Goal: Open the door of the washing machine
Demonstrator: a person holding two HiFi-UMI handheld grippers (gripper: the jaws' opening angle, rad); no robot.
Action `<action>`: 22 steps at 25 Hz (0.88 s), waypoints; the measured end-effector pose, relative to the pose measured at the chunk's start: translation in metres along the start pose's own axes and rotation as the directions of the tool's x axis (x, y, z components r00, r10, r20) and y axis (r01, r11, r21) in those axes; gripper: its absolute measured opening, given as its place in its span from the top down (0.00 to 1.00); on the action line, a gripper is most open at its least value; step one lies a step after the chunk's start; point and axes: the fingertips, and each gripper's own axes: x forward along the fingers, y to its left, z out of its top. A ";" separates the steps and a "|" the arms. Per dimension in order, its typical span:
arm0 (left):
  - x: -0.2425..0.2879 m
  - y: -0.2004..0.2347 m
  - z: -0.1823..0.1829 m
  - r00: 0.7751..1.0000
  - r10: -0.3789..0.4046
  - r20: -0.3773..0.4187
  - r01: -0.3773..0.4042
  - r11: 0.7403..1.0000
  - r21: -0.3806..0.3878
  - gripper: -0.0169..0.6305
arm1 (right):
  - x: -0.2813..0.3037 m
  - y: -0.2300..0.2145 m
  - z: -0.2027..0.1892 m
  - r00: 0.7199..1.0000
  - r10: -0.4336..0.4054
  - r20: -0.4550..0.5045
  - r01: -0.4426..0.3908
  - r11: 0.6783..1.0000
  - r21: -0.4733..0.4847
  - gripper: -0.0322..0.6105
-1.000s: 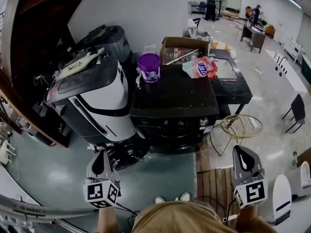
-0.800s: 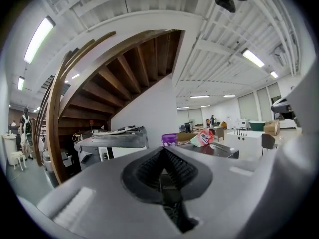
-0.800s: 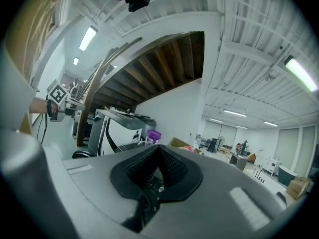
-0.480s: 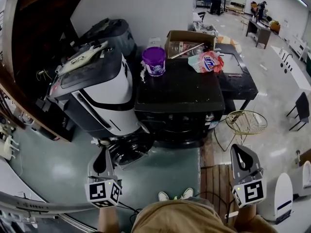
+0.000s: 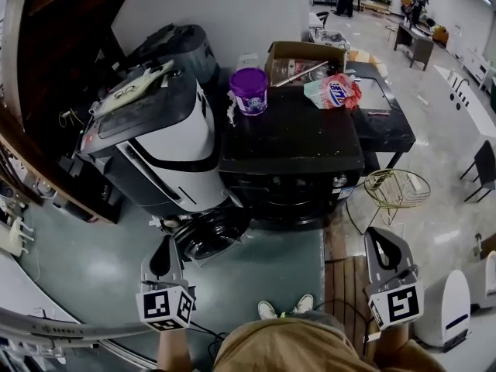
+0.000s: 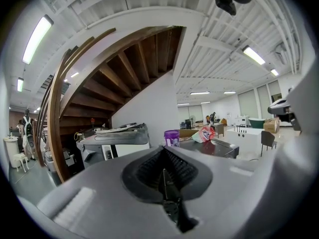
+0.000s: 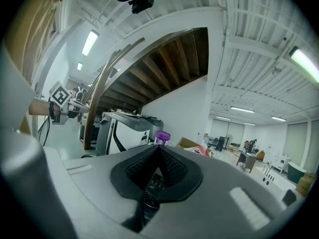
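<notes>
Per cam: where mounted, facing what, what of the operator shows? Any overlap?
Head view: on the person's head, steeply down at the black washing machine; shows left gripper, right gripper, trousers.
Left gripper view: on that gripper, level along its shut jaws toward the purple tub.
Right gripper view: likewise along its jaws; left gripper at left edge.
Shared: purple tub, all three.

The black machine (image 5: 291,142) has a smooth, glossy top, the white machine (image 5: 174,149) a smooth plastic shell, the purple tub (image 5: 249,91) shiny plastic, the box (image 5: 283,53) matt cardboard, the floor (image 5: 271,270) polished.
</notes>
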 end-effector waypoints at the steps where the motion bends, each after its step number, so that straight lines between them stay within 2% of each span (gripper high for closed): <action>1: 0.001 0.000 -0.001 1.000 -0.003 -0.002 0.003 1.000 0.000 0.88 | 0.000 0.002 -0.001 1.000 0.001 -0.006 -0.001 1.000 -0.002 0.94; 9: 0.005 0.005 -0.009 0.999 -0.022 -0.025 0.022 1.000 -0.008 0.88 | 0.002 0.012 -0.007 0.999 -0.002 -0.034 0.002 1.000 0.001 0.94; 22: 0.016 0.009 -0.016 0.998 -0.059 -0.038 0.058 0.998 -0.025 0.88 | 0.016 0.032 -0.003 0.994 0.053 -0.099 -0.057 0.998 -0.038 0.94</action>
